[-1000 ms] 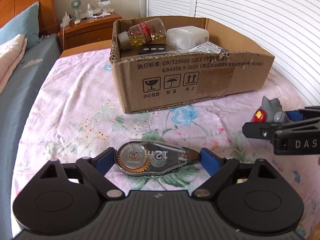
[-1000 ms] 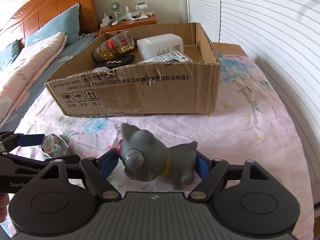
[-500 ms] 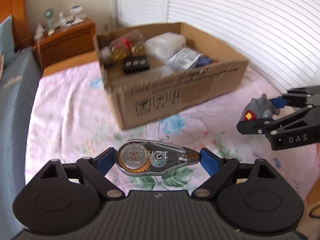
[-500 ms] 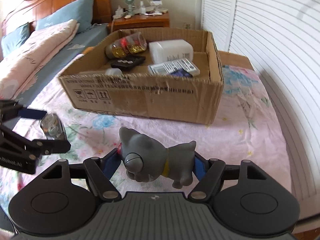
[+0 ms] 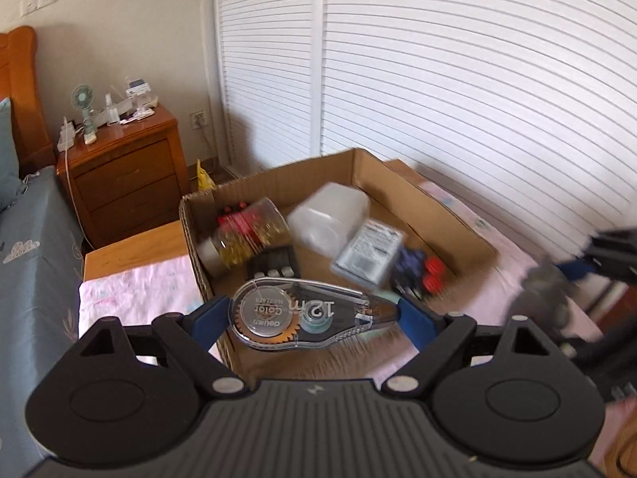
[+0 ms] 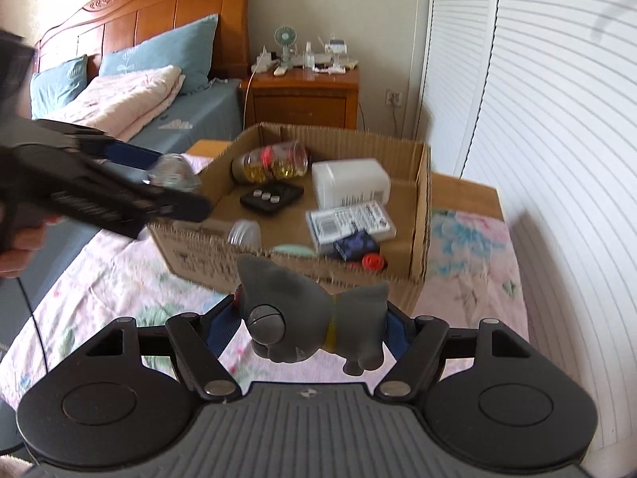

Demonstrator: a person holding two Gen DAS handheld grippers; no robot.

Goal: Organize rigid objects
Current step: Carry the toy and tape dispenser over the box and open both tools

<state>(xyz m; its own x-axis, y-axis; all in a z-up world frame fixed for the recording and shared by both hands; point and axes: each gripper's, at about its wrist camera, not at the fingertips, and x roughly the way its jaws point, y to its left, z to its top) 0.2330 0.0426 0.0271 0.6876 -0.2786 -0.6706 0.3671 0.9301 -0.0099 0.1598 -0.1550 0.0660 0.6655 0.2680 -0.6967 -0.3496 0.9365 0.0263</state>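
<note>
Grip comes first: the left gripper [image 5: 314, 318] clamps a clear correction tape dispenser [image 5: 306, 316] end to end, its long axis running crosswise between the blue pads, while the right gripper [image 6: 312, 324] pinches a grey cat figurine [image 6: 306, 318] by head and rump, also crosswise. Both loads ride above the floral bedsheet [image 6: 119, 279]. Ahead and below lies the open cardboard box [image 6: 422, 207], which holds a capsule jar [image 6: 270, 161], a white plastic bottle [image 6: 350, 183], a black remote [image 6: 270, 198] and a printed packet [image 6: 350, 221]. The left gripper looks nearer, the dispenser over the box's near wall; the figurine hangs short of it, so I judge the left drops first.
</note>
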